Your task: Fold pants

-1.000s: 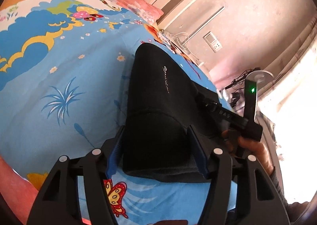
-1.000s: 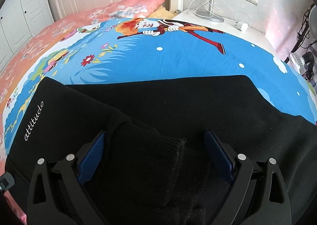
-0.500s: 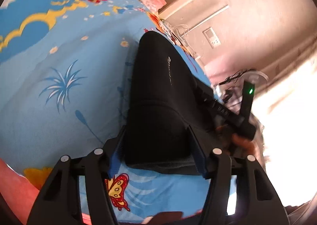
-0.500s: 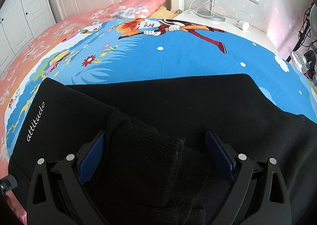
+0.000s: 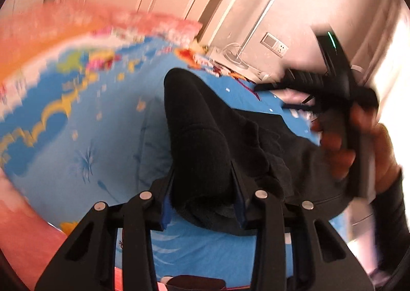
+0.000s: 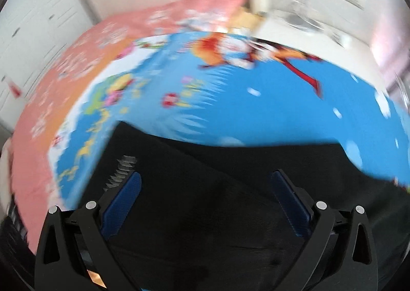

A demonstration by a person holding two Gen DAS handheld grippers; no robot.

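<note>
Cartoon bedsheet (image 5: 77,137) covers the bed, black pants (image 6: 230,201) lie across it. Left gripper (image 5: 203,198), jaws just narrowing, pinches a bunched black fold. Right gripper (image 6: 205,196), jaws just widening to full spread, hovers over the cloth, seemingly holding nothing; frames blurred.

Black two-finger grippers, blue pads, silver screws.
Left gripper (image 5: 203,196), right gripper (image 6: 205,201): matte black frames; at 3 o'clock in the left view, hand (image 5: 358,147), dark sleeve (image 5: 392,214).
</note>
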